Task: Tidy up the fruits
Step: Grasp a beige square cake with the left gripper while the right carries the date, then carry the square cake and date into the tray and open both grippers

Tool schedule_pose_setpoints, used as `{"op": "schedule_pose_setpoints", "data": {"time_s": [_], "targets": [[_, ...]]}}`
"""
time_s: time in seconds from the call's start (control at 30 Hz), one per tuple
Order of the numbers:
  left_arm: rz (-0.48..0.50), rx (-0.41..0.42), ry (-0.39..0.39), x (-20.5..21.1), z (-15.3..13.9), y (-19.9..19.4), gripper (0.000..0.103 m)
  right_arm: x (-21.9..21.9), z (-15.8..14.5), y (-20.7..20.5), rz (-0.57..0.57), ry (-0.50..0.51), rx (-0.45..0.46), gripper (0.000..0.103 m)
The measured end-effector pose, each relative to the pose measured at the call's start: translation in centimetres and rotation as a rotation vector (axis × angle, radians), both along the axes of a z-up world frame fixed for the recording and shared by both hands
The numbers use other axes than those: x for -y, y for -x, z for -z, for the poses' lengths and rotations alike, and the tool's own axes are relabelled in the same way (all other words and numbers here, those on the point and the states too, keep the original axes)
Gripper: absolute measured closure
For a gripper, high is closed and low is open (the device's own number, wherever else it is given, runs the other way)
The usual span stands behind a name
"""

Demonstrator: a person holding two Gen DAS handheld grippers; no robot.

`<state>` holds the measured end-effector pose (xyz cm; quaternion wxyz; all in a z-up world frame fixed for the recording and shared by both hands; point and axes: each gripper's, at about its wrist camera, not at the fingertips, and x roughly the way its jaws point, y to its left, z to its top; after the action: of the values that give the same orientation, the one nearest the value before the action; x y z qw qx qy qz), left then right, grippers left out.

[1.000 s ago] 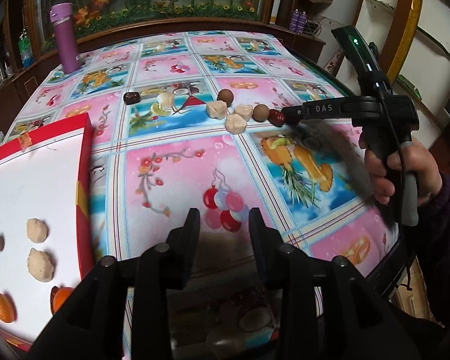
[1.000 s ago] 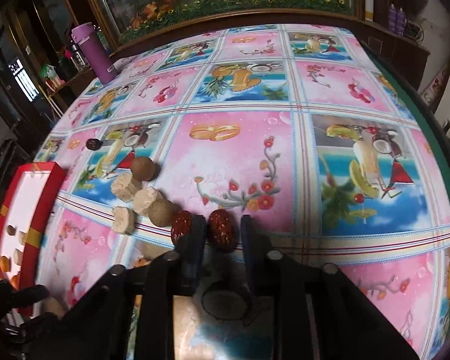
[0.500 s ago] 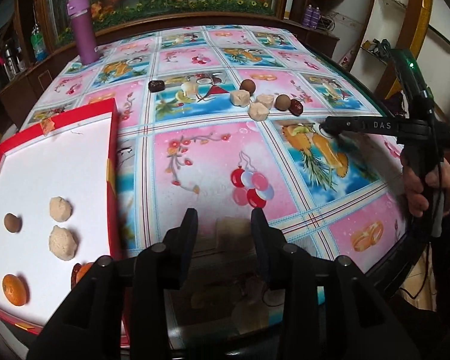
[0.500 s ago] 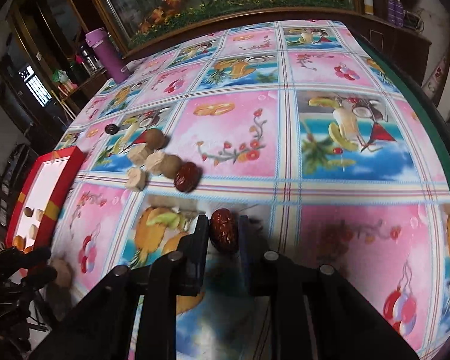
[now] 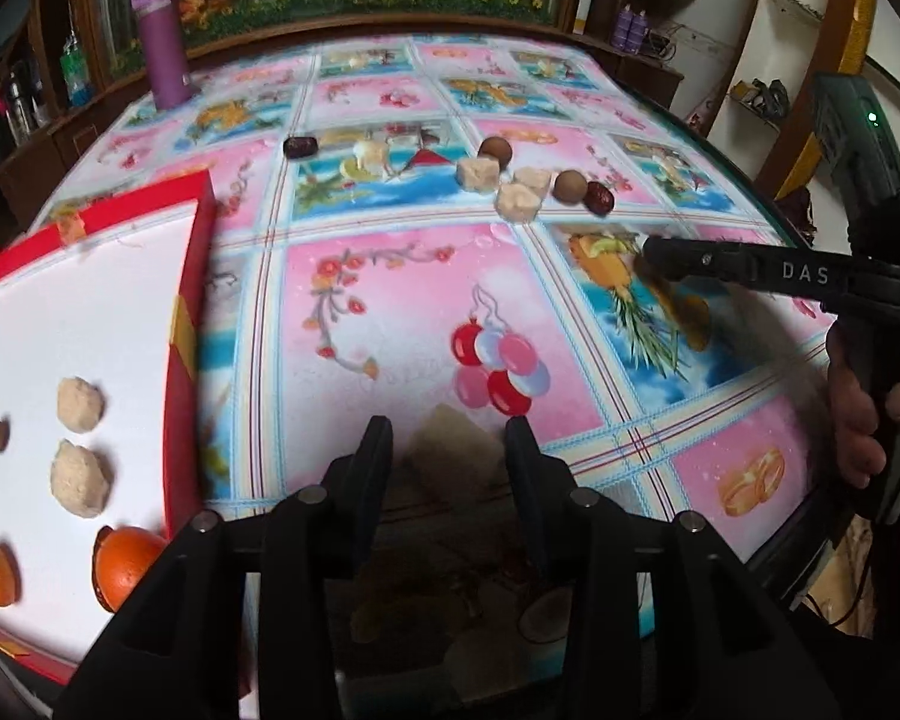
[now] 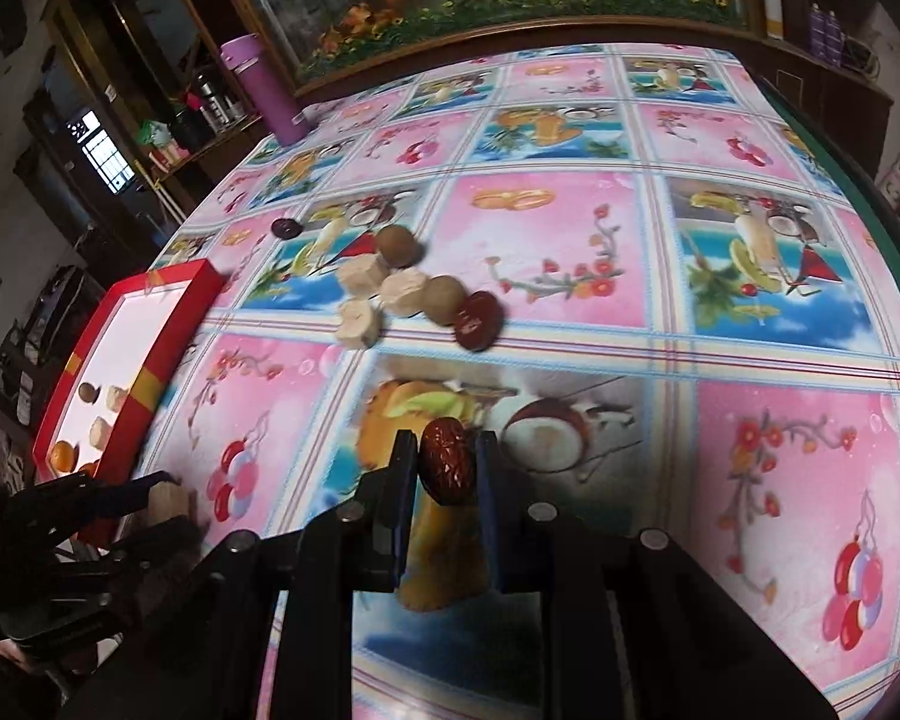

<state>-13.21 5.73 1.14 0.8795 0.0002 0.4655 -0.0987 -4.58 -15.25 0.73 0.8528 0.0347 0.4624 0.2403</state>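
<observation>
The right gripper (image 6: 447, 465) has its jaws clamped across the middle of a red date (image 6: 447, 461), lifted clear of the tabletop (image 6: 570, 252). Light, wrinkled, slightly yielding: moderate pressure should suffice. The left gripper (image 5: 447, 450) holds a pale chunk (image 5: 450, 450) between narrow jaws that have just been closing, near the red tray (image 5: 189, 324).

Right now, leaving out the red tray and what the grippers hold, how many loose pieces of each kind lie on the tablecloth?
Pale beige chunks: 3
Brown round fruits: 2
Red date: 1
Dark maroon piece, lying apart: 1
Total: 7
</observation>
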Motion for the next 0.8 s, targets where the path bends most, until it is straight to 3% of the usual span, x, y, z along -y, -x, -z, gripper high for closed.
{"op": "schedule_pose_setpoints", "data": {"time_s": [0.17, 0.37, 0.6, 0.8], "targets": [[0.008, 0.030, 0.032, -0.1, -0.7, 0.4, 0.070, -2.0, -0.8, 0.9, -0.053, -0.005, 0.016, 0.085], [-0.042, 0.167, 0.037, -2.1, -4.8, 2.3, 0.069, -6.5, -3.1, 2.9, -0.157, -0.029, 0.079, 0.085], [-0.251, 0.296, -0.031, -9.3, -8.3, 4.4, 0.069, -13.4, -4.8, 4.8, -0.283, -0.089, 0.115, 0.086], [-0.411, 0.290, -0.110, -15.3, -7.4, 4.7, 0.069, -21.0, -4.3, 6.8, -0.412, -0.072, 0.115, 0.086]]}}
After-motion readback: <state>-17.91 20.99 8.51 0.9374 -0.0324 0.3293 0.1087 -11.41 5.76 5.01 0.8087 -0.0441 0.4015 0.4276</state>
